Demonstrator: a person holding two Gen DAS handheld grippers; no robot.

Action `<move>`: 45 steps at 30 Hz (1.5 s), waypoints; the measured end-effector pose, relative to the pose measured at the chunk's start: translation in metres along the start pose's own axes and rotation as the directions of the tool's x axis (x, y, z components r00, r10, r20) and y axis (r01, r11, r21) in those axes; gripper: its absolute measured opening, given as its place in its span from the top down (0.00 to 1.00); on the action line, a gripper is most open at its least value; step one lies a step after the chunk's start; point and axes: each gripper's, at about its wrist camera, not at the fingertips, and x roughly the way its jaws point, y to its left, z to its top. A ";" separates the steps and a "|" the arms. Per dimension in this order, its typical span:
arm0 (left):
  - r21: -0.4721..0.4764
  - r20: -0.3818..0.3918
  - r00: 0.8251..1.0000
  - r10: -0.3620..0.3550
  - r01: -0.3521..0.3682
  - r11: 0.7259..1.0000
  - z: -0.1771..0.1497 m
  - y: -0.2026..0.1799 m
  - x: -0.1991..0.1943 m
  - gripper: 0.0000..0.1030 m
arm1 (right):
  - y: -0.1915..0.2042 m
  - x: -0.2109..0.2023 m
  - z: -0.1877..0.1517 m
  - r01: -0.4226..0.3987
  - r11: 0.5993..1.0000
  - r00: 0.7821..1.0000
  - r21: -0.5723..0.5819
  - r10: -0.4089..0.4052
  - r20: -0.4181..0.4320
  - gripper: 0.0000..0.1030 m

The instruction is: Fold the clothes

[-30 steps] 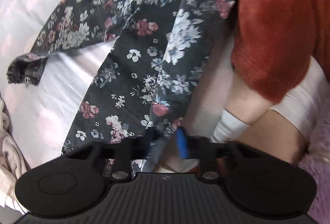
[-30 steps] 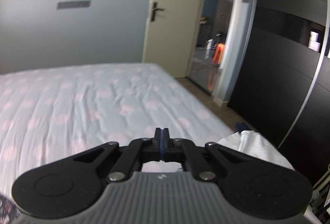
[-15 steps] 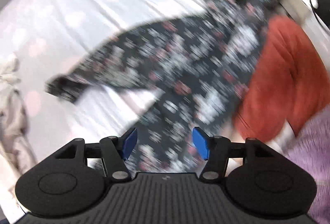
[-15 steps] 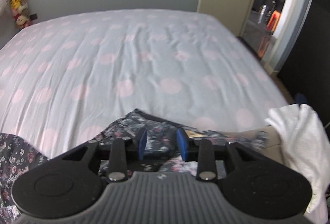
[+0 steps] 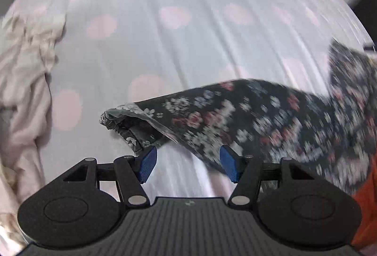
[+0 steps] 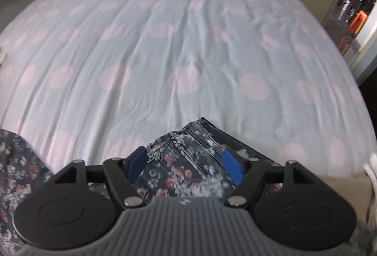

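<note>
A dark floral garment [image 5: 247, 121] lies on the bed near its front edge, blurred toward the right. Its sleeve end with an open cuff [image 5: 124, 124] points left, just ahead of my left gripper [image 5: 188, 165], which stands open with its blue pads on either side of the sleeve's lower edge and nothing pinched. In the right wrist view another corner of the floral garment [image 6: 186, 157] lies between and under the open right gripper [image 6: 185, 165]. More of the floral cloth [image 6: 16, 161] shows at the lower left there.
The bed has a pale blue sheet with pink dots [image 6: 188, 48]. A crumpled cream garment [image 5: 23, 81] lies at the left. Orange-red fabric [image 5: 365, 204] is at the lower right. A white cloth [image 6: 372, 176] hangs at the bed's right edge; a doorway [image 6: 353, 15] is beyond.
Both grippers were shut one second ago and have opened, letting go of the floral garment. The garment now lies on the bed, and both views have swung down over the bed.
</note>
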 end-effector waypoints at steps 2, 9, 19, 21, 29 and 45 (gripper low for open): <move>-0.068 -0.007 1.000 -0.018 0.018 0.998 0.007 0.012 0.018 0.44 | 0.003 0.020 0.010 -0.014 1.000 0.999 -0.022 0.013 -0.031 0.21; -0.221 0.001 0.999 -0.040 0.039 0.974 0.027 0.040 0.052 0.46 | -0.020 0.111 0.032 -0.005 1.000 0.983 0.026 0.010 -0.183 0.20; -0.255 0.071 0.997 0.014 0.004 0.967 0.038 0.038 0.055 0.99 | -0.011 0.113 0.021 -0.008 1.000 0.992 -0.005 0.007 -0.127 0.83; -0.240 0.107 0.994 0.034 -0.007 0.971 0.038 0.033 0.041 0.99 | -0.009 0.100 0.021 0.013 1.000 0.995 -0.007 -0.014 -0.095 0.93; -0.221 0.383 0.906 0.183 -0.102 0.970 0.046 0.031 -0.065 0.99 | -0.024 0.011 0.044 0.180 0.983 0.976 0.022 -0.182 0.119 0.93; -0.398 0.372 0.829 0.418 -0.264 0.879 0.049 0.108 -0.120 0.99 | -0.094 -0.052 0.060 0.304 0.908 0.891 0.288 -0.378 0.251 0.94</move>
